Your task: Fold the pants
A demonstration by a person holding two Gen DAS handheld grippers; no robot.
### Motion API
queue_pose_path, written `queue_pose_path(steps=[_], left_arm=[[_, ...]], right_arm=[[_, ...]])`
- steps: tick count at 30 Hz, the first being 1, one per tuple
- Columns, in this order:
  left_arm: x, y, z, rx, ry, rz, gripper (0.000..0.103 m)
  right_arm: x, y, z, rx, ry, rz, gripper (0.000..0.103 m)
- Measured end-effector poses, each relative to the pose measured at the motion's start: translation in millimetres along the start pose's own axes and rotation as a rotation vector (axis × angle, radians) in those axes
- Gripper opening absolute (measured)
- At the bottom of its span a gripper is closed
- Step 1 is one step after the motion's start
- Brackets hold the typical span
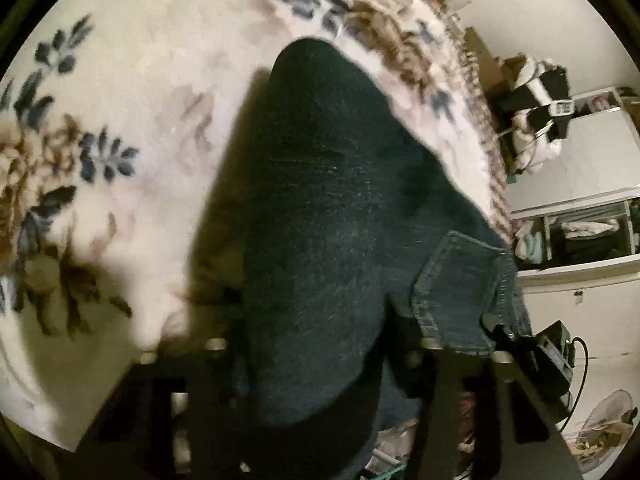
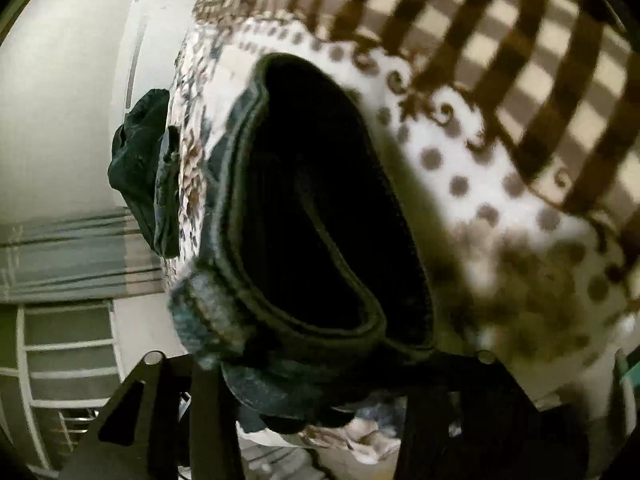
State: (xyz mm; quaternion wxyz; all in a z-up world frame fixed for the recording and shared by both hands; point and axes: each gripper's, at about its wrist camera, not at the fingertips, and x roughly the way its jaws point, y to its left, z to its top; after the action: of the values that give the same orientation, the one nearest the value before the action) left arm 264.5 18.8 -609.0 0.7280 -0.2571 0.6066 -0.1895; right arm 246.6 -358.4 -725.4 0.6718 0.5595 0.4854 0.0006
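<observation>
Holding the pants (image 1: 320, 220) between them, both my grippers sit at the bottom of their views with dark denim filling the space between the fingers. On the left wrist camera, the left gripper (image 1: 320, 364) has its fingers clenched on the jeans, a dark leg stretching away over the floral blanket (image 1: 120, 100) and a stitched back pocket (image 1: 460, 280) hanging near the right finger. On the right wrist camera, the right gripper (image 2: 316, 384) grasps a thick hemmed edge of the pants (image 2: 332, 208), whose dark inside gapes open above the dotted blanket (image 2: 480, 184) and a brown checked cover (image 2: 520, 40). Another dark garment (image 2: 140, 160) hangs at the bed's far edge. I can read no brand, label or writing anywhere; the views are motion-blurred. White cupboards (image 1: 580, 152) stand beyond the bed.
</observation>
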Motion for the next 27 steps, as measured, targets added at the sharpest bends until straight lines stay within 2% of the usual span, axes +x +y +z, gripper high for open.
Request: queue_pose_path(steps=[1, 4, 10, 16, 19, 22, 25, 27], left_arm=[[-5, -1, -2, 0.008, -0.012, -0.013, 0.034], [-22, -8, -5, 0.036, -0.042, -0.032, 0.028], [-69, -27, -8, 0.047, -0.094, -0.056, 0.026], [-122, -51, 3, 0.033, -0.141, -0.061, 0.026], [-143, -60, 23, 0.019, -0.165, -0.073, 0.026], [-162, -68, 57, 0.016, -0.197, -0.082, 0.026], [-179, -71, 95, 0.034, -0.232, -0.085, 0.026], [-187, -70, 133, 0.045, -0.253, -0.093, 0.026]], right_arm=[[-2, 4, 0, -0.006, -0.002, -0.004, 0.041], [-6, 19, 0, -0.013, -0.002, -0.007, 0.039], [-28, 57, 14, -0.059, 0.026, 0.017, 0.038], [-57, 106, 10, -0.128, 0.064, 0.060, 0.038], [-59, 140, 12, -0.157, 0.071, 0.087, 0.038], [-52, 185, 24, -0.202, 0.067, 0.116, 0.037], [-39, 226, 37, -0.225, 0.052, 0.139, 0.037], [-24, 259, 50, -0.240, 0.033, 0.155, 0.037]])
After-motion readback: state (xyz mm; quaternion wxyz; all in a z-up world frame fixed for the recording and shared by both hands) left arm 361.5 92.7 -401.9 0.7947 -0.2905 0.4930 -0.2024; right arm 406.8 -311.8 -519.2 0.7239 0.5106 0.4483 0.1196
